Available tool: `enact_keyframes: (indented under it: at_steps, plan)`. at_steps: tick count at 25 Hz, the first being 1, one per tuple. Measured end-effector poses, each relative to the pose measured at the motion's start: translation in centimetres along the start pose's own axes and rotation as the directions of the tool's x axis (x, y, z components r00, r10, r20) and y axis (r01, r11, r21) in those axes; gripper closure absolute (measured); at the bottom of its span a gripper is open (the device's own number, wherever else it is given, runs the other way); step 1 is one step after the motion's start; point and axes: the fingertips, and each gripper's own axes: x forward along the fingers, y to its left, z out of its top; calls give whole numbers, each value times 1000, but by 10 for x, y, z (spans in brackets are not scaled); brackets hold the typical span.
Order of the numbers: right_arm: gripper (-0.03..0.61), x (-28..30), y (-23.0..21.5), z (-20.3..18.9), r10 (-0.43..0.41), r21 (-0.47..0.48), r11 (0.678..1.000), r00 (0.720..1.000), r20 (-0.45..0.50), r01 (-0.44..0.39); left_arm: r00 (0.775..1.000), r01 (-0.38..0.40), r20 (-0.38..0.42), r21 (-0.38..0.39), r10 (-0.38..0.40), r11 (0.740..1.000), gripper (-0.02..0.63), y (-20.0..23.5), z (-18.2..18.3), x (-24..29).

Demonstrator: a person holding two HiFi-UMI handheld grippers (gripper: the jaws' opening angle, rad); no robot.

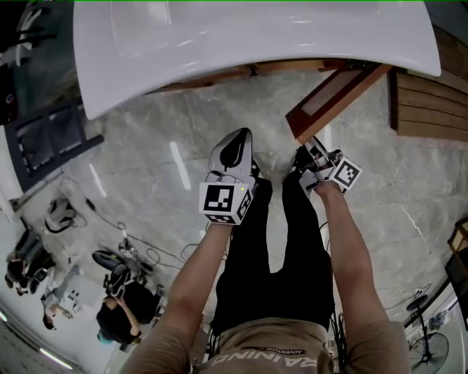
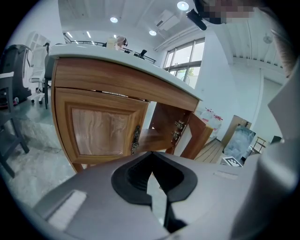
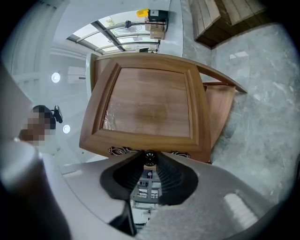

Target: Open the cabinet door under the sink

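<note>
Right gripper (image 3: 149, 160) pinches the small knob (image 3: 149, 157); I could slip off it (tiny purchase) if I swing the cabinet door (image 3: 150, 103) crookedly. Left gripper (image 2: 151, 161) idles, jaws together.

Head view from above, steeply down over the white worktop (image 1: 219, 44), left gripper view low, standing off, facing the cabinet (image 2: 117, 80), right gripper view close against its open door (image 3: 150, 108), seen in all three.

Bright room, grey marble floor (image 1: 146, 139)
Windows (image 2: 185, 58) and ceiling lights (image 2: 183, 5) ahead of the left claw (image 2: 150, 153); decking (image 1: 431, 109) to its right.
</note>
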Motion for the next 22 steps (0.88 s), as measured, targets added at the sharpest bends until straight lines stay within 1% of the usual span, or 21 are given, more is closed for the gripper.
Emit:
enact_keyframes:
  at_steps: [6,11,14,18,22]
  plan:
    - [494,-41,-1,4,-13,-31,999,997,-78,11,1000,8,-14,8,-8,1000,595,-19,-1,5]
    - [492,-67,-5,12,-32,-56,998,993,-111,26,999,19,-30,12,-19,1000,595,-40,-6,10]
    - [492,-83,-10,19,-60,-92,995,991,-117,49,999,30,-35,18,-30,999,594,-52,-5,12]
    - [492,-112,-10,34,-76,-83,994,992,-100,68,999,41,-33,31,-40,999,595,-59,-1,9]
    - [492,-143,-16,62,-117,-88,990,989,-93,109,999,35,-41,32,-33,999,595,-60,-2,7]
